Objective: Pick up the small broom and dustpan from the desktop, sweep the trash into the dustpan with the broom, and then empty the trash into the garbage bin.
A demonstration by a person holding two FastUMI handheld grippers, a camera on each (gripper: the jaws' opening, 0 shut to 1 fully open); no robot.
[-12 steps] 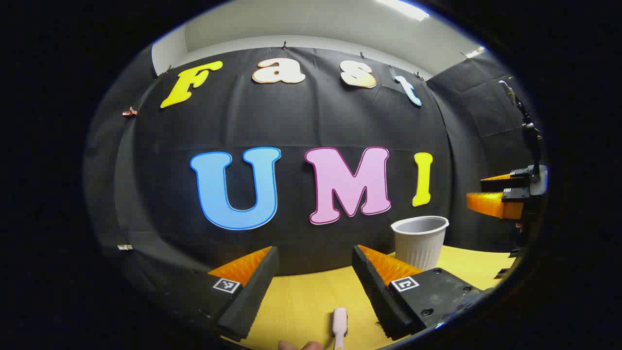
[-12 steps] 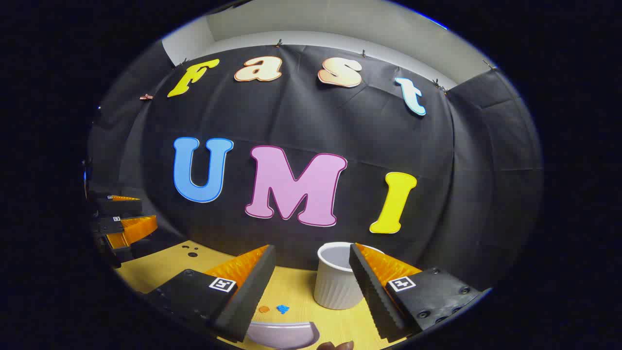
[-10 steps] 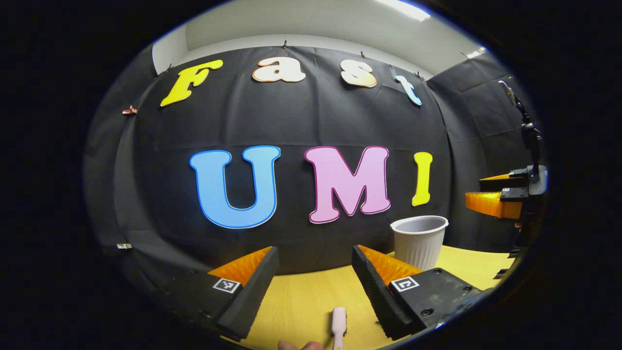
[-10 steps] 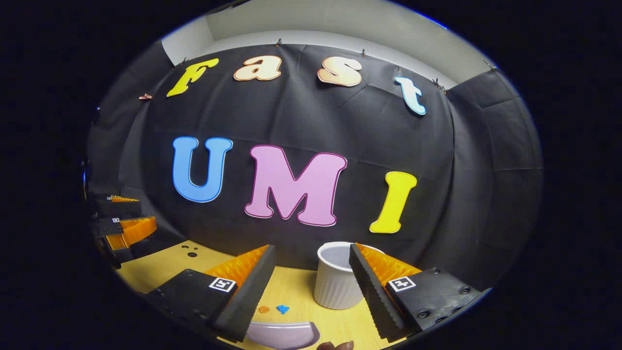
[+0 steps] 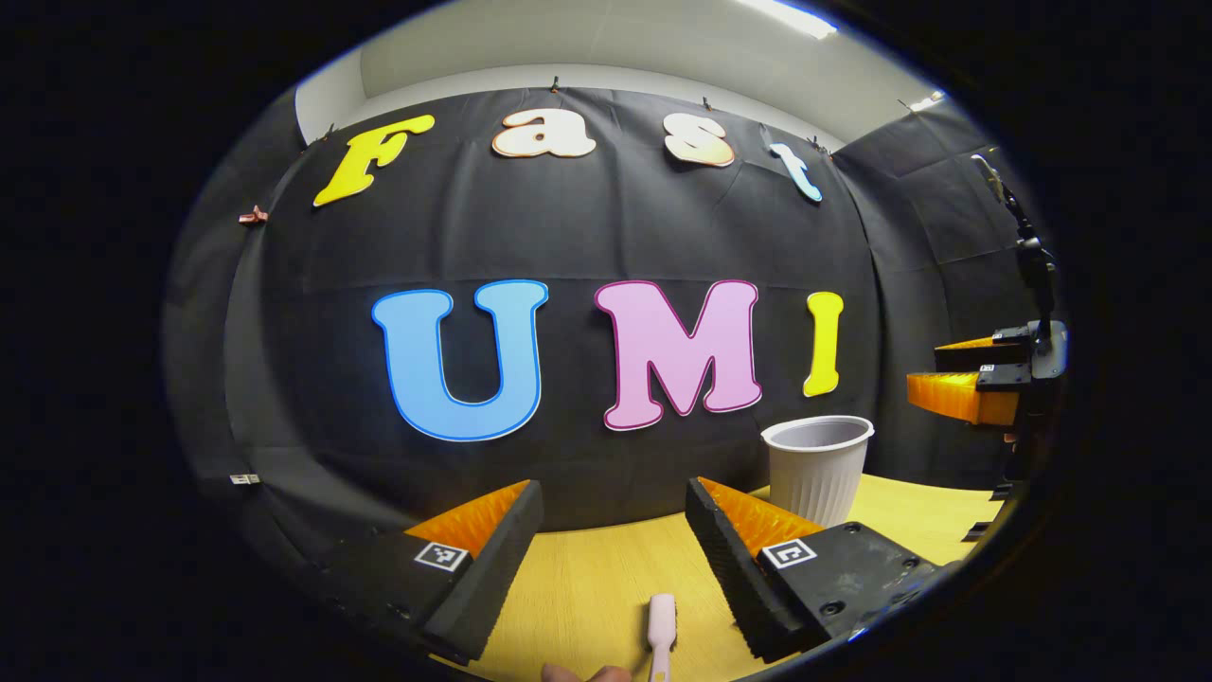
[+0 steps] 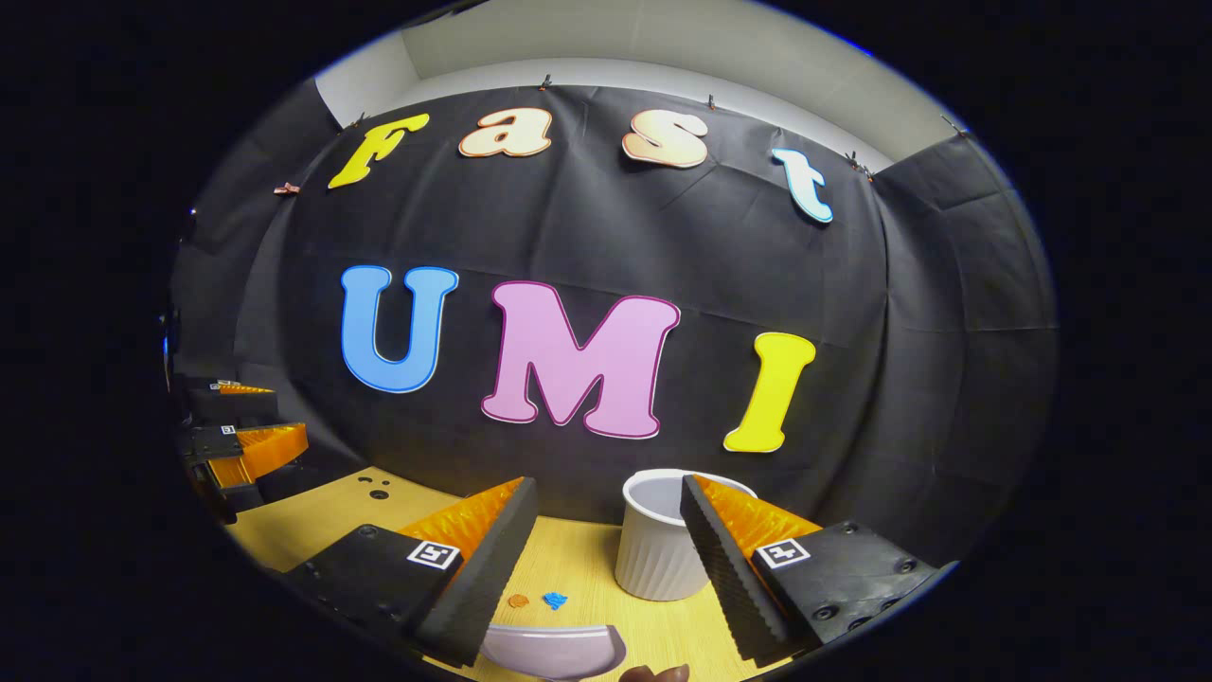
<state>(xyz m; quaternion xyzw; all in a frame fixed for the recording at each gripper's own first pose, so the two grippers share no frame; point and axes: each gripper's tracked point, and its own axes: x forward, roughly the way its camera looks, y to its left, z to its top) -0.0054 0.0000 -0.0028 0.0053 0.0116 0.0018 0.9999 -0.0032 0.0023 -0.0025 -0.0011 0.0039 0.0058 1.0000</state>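
Observation:
In the left gripper view my left gripper (image 5: 611,502) stands open above the yellow desktop (image 5: 587,587). The pale pink broom (image 5: 661,627) lies on the wood just ahead, between and below the fingers, untouched. The white ribbed bin (image 5: 818,469) stands to the right by the wall. My right gripper (image 5: 947,379) hangs at the far right. In the right gripper view my right gripper (image 6: 606,497) is open; the pale dustpan's (image 6: 552,650) rim shows at the bottom between its fingers. Small orange and blue trash scraps (image 6: 537,600) lie on the desktop (image 6: 312,516) beyond it, and the bin (image 6: 663,547) stands behind the right finger.
Black cloth walls close the booth behind and to the right. Small dark holes (image 6: 372,488) mark the desktop at left in the right gripper view, near my left gripper (image 6: 241,440). A fingertip (image 6: 653,673) shows at the bottom edge there.
Both views have shifted very slightly; the broom tip and the bin sit a touch higher in the left gripper view. Neither gripper has changed its opening.

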